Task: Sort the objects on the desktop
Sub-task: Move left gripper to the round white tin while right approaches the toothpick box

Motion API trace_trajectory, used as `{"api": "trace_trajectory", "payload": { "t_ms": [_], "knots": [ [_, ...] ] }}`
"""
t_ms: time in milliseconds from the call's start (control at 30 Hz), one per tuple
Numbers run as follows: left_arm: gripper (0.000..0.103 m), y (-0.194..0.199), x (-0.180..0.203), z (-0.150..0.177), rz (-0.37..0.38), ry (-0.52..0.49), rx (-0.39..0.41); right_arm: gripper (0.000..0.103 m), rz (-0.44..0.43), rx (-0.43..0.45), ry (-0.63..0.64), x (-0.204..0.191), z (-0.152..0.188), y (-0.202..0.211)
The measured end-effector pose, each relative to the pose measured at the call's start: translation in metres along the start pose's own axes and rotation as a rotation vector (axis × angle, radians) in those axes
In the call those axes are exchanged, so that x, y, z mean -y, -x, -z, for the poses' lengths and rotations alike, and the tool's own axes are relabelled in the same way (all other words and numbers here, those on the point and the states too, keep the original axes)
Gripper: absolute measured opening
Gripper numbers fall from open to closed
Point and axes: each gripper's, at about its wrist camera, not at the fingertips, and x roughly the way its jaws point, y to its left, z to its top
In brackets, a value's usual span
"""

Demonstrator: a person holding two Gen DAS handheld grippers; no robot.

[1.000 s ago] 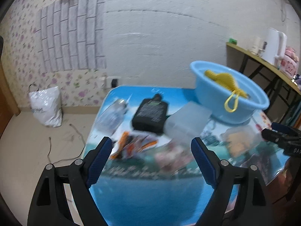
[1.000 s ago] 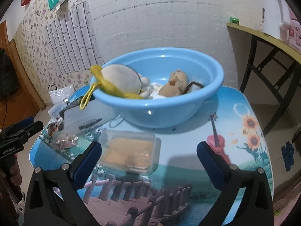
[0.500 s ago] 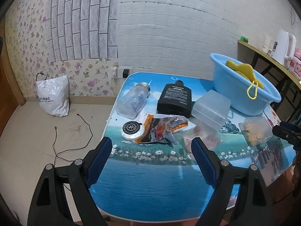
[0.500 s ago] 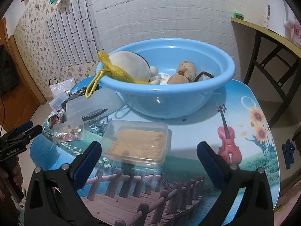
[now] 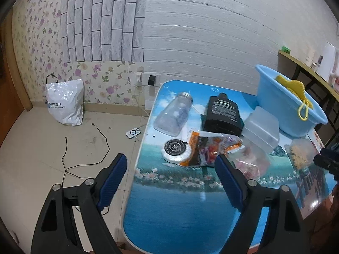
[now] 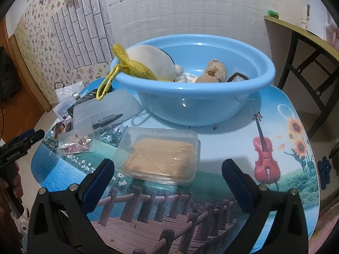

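A blue basin (image 6: 190,110) at the table's far side holds plush toys (image 6: 214,69) and a yellow knitted piece (image 6: 131,65). In front of it lies a clear box of toothpicks (image 6: 159,154). My right gripper (image 6: 167,165) hangs open just short of this box, not touching it. Further left are a translucent box (image 5: 262,129), a black bottle (image 5: 222,112), a clear jar (image 5: 173,114), a snack packet (image 5: 209,148), a round white disc (image 5: 175,150) and a small clear bag (image 5: 252,160). My left gripper (image 5: 170,160) hovers near the table's left edge, its jaws closing with nothing between them.
On the floor to the left lie a white plastic bag (image 5: 65,103) and a loose black cable (image 5: 89,148). A side desk (image 6: 296,33) with dark legs stands to the right of the table. A hand (image 6: 10,182) holds the left gripper's handle.
The left view has swung left and lower, bringing floor and table edge into sight, and its jaws have narrowed a little. The toothpick box looms larger before the right gripper.
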Motion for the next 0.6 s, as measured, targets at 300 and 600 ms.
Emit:
{"api": "trace_trajectory", "payload": {
  "t_ms": [300, 600],
  "knots": [
    [0.063, -0.025, -0.004, -0.011, 0.036, -0.002, -0.055, 0.103, 0.005, -0.02, 0.008, -0.005, -0.001, -0.011],
    [0.062, -0.039, 0.002, -0.017, 0.052, -0.028, -0.076, 0.103, -0.007, -0.025, -0.029, -0.008, -0.004, -0.021]
  ]
}}
